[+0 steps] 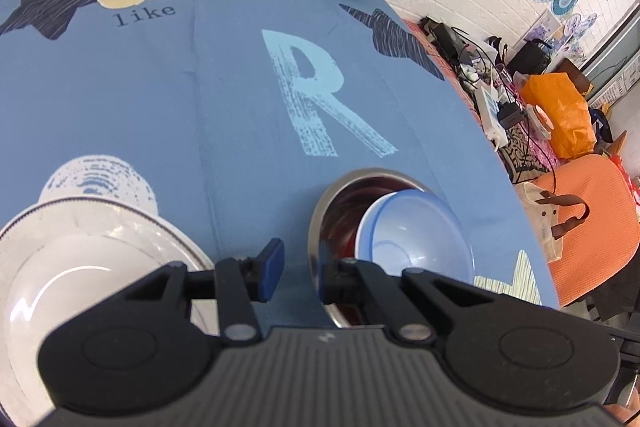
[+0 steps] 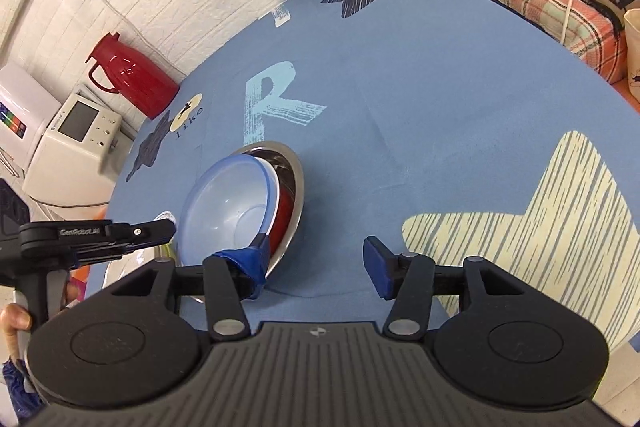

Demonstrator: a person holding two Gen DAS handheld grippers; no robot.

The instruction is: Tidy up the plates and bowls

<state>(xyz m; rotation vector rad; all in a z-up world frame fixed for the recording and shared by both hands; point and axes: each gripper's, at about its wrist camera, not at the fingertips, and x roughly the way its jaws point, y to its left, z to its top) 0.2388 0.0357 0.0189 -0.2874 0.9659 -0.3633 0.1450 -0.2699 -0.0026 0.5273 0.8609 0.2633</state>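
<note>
So, starting from the left: a white plate (image 1: 100, 205) sits at the near corner of the blue worktop (image 1: 180, 107). Next to it the left gripper (image 1: 302, 263) has its jaws a little apart, clamping nothing, one finger right at the rim of the steel bowl (image 1: 344, 183). The blue bowl (image 1: 416, 239) lies tilted inside it, over something red. The right gripper (image 2: 316, 259) is open and empty, one finger at that stack's near edge. If it were me, I'd steady the steel bowl with the left, then pinch the blue rim and seat it level so it doesn't slide out. Readable stuff: "GenRobot.AI" on the left gripper, then "like" (image 1: 145, 15) and a big "R" (image 1: 316, 95) on the cloth.
</note>
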